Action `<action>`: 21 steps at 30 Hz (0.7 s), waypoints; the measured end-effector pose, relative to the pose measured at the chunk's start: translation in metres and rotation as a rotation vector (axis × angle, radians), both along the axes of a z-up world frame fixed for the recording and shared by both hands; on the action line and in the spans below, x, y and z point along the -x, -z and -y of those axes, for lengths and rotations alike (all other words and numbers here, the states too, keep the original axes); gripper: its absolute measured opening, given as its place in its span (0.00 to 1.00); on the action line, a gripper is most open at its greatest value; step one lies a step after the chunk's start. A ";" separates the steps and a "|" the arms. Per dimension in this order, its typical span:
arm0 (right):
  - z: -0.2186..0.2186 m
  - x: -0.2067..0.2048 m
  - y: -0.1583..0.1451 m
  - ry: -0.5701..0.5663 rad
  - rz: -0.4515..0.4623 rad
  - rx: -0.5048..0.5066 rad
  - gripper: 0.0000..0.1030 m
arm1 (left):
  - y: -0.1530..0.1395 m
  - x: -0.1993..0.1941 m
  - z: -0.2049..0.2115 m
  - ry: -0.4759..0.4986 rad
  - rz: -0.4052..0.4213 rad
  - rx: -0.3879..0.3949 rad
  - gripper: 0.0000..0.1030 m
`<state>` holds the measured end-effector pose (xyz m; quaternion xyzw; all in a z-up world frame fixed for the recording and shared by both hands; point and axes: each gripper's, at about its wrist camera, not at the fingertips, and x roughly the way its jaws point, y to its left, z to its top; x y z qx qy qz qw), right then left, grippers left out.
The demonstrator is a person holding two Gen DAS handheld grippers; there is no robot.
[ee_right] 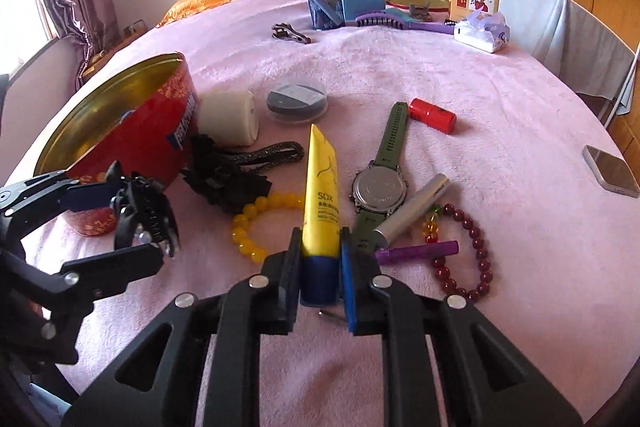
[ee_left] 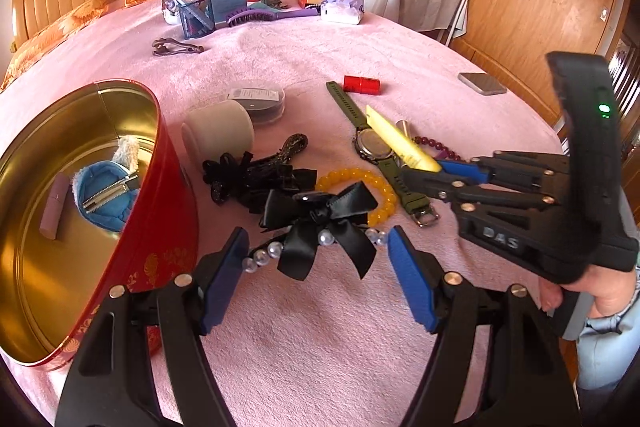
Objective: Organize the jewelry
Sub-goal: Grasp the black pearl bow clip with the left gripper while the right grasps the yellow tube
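My right gripper (ee_right: 320, 267) is shut on the blue cap end of a yellow cream tube (ee_right: 320, 183), which points away from me just above the pink bedspread. The left wrist view shows that gripper (ee_left: 436, 171) coming in from the right with the tube (ee_left: 400, 143). A black bow hair clip with pearls (ee_left: 320, 227) spans my left gripper (ee_left: 318, 239), and its pearl ends touch both blue pads. This clip (ee_right: 144, 215) hangs beside the tilted red tin (ee_right: 148, 135). A yellow bead bracelet (ee_right: 248, 227), a green watch (ee_right: 380, 187) and a dark red bead bracelet (ee_right: 480, 259) lie on the bed.
The tin (ee_left: 168, 227) holds a blue fuzzy pouch (ee_left: 104, 195) and a pink stick (ee_left: 54, 211). Black hair ties (ee_left: 248, 175), a white cylinder (ee_left: 220, 127), a silver tube (ee_right: 416, 207), a purple tube (ee_right: 420, 251), a red cylinder (ee_right: 432, 115) and a phone (ee_right: 610, 171) lie around.
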<state>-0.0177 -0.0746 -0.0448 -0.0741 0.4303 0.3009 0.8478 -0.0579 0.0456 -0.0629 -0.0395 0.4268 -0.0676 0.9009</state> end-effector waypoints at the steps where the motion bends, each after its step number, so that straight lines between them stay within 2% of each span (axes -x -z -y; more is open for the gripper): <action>1: 0.000 0.003 -0.004 -0.002 0.007 -0.006 0.18 | -0.002 0.001 -0.001 0.000 0.006 0.000 0.69; 5: -0.002 0.014 -0.013 -0.009 0.013 -0.004 0.18 | -0.008 0.009 -0.004 -0.006 0.018 0.007 0.69; 14: -0.008 0.035 -0.009 0.006 -0.022 -0.006 0.18 | -0.012 0.030 -0.019 -0.047 0.026 0.034 0.69; 21: -0.019 0.050 -0.020 0.005 0.008 0.046 0.18 | -0.020 0.050 -0.036 -0.063 0.069 0.085 0.69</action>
